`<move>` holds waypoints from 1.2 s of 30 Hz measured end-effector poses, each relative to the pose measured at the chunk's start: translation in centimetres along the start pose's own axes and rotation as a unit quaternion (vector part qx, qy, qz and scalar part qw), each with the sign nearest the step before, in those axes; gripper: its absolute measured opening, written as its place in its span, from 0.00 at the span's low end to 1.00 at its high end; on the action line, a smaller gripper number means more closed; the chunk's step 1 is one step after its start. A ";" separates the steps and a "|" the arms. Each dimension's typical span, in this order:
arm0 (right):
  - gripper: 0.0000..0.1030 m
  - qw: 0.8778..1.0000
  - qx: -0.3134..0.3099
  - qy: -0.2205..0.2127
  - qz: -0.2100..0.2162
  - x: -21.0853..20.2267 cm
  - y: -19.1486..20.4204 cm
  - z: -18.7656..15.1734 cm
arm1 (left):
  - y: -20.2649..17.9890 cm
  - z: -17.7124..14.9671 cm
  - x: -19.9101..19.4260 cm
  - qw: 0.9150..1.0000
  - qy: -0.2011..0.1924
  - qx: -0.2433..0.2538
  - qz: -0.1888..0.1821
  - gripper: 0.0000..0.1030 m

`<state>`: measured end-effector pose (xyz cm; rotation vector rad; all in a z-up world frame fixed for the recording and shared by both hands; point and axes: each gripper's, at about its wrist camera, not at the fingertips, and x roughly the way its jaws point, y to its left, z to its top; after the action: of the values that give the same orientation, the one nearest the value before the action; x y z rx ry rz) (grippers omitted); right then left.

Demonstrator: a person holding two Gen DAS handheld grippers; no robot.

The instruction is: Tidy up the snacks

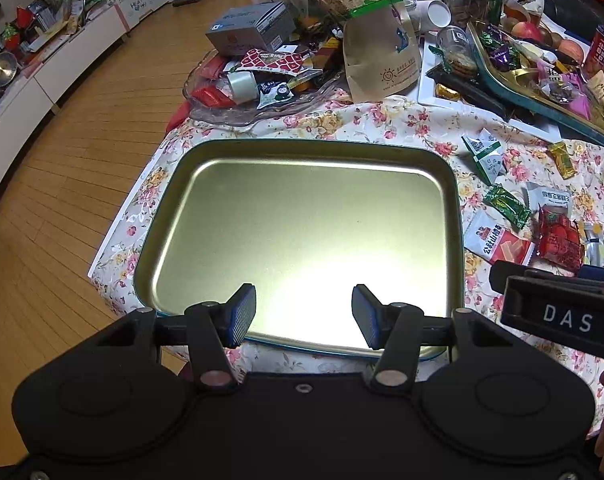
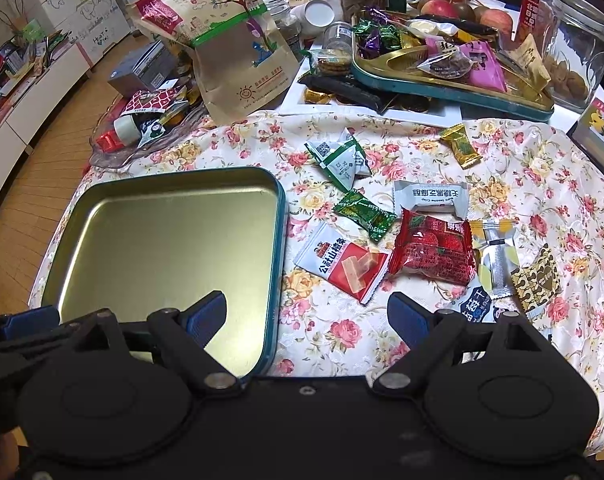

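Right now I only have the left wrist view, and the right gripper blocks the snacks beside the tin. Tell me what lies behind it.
Observer: A brown heart-patterned packet lies at the far right end of the loose pile.
Operator: Report the right tongs.
Observer: The right tongs are open and empty, over the floral cloth, just short of the red-and-white packet.
Operator: Name whatever is nearest them.
Observer: A dark blue packet lies partly hidden behind their right-hand finger.
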<state>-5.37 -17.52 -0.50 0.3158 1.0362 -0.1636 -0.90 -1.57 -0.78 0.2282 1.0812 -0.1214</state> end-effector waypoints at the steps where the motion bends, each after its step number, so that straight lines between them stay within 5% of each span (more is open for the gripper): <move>1: 0.89 1.000 -0.002 0.000 -0.001 0.0 0.0 0.0 | 0.0 0.0 0.0 1.000 0.000 0.001 0.000 0.57; 36: 0.89 1.000 -0.016 -0.005 -0.009 0.5 0.4 -0.1 | 0.0 -0.2 0.1 1.000 0.005 -0.004 0.001 0.57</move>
<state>-5.14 -17.11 -0.88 0.2764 1.0302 -0.1655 -1.02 -1.53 -0.91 0.2230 1.0919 -0.1151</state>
